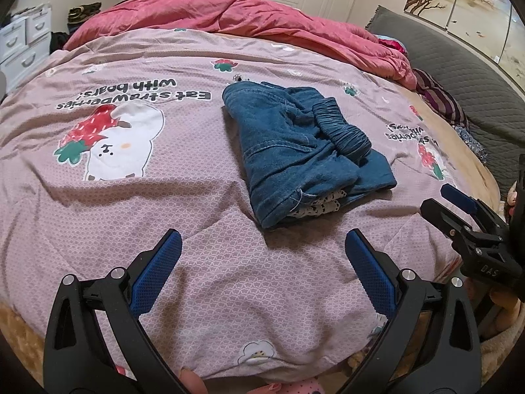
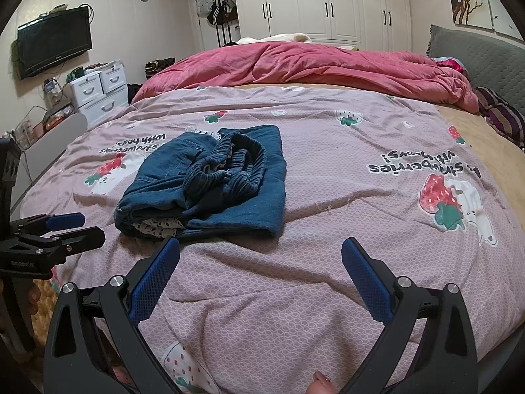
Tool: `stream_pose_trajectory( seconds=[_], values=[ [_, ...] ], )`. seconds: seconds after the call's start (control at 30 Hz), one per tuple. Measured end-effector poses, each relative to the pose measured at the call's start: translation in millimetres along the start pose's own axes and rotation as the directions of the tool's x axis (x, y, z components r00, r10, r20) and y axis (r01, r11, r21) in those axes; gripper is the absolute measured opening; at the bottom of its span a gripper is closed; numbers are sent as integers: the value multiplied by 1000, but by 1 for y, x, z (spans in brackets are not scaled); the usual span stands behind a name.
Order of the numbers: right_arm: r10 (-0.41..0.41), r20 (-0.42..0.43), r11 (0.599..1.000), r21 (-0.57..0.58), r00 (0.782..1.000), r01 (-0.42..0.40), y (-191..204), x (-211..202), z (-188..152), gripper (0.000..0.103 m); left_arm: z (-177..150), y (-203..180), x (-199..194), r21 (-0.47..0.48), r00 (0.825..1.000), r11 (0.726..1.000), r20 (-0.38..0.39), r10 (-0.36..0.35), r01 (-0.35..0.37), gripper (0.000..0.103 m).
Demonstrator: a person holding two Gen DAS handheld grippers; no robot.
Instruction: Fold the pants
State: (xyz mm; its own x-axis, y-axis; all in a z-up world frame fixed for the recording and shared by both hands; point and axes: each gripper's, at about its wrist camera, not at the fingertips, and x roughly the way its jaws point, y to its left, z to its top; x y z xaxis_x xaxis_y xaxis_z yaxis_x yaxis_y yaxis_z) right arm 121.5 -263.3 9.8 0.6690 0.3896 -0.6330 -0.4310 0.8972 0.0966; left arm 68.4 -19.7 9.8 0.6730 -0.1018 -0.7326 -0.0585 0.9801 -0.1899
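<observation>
- One mauve quilt (image 1: pixel 203 177) printed with strawberries and bears covers the near half of the bed; one crumpled pink duvet (image 1: pixel 229 16) lies behind it.
- One pair of blue pants (image 1: pixel 295 151), folded into a compact bundle, elastic waistband on top, rests mid-quilt.
- Left gripper (image 1: pixel 262 256) hovers low before the bundle, fingers spread wide, holding nothing.
- Right gripper (image 2: pixel 259 262) is likewise splayed and empty, near the bundle's front edge.
- One wall television (image 2: pixel 54 42); one white drawer unit (image 2: pixel 101 88).

left gripper (image 1: pixel 263 241): jaws spread, empty | right gripper (image 2: pixel 261 249): jaws spread, empty
</observation>
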Motion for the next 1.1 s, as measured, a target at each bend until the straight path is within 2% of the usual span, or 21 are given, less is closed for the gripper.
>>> stream_pose_trajectory(
  seconds=[0.67, 0.93, 1.03, 1.1],
  values=[
    [-10, -16, 1000, 12, 1000, 10, -2, 4, -3, 98, 0, -3, -3, 35, 1000, 999, 5, 0, -1, 93],
    [-24, -41, 999, 42, 999, 26, -12, 10, -1, 98, -1, -13, -6, 81, 998, 996, -36, -43, 46, 93],
    [-11, -61, 996, 92, 998, 17, -23, 15, 1, 98, 1, -10, -5, 71, 999, 996, -32, -44, 46, 93],
    [1, -79, 993, 121, 997, 8, -33, 18, 6, 98, 5, -1, -3, 39, 996, 996, -32, -79, 80, 93]
  ],
)
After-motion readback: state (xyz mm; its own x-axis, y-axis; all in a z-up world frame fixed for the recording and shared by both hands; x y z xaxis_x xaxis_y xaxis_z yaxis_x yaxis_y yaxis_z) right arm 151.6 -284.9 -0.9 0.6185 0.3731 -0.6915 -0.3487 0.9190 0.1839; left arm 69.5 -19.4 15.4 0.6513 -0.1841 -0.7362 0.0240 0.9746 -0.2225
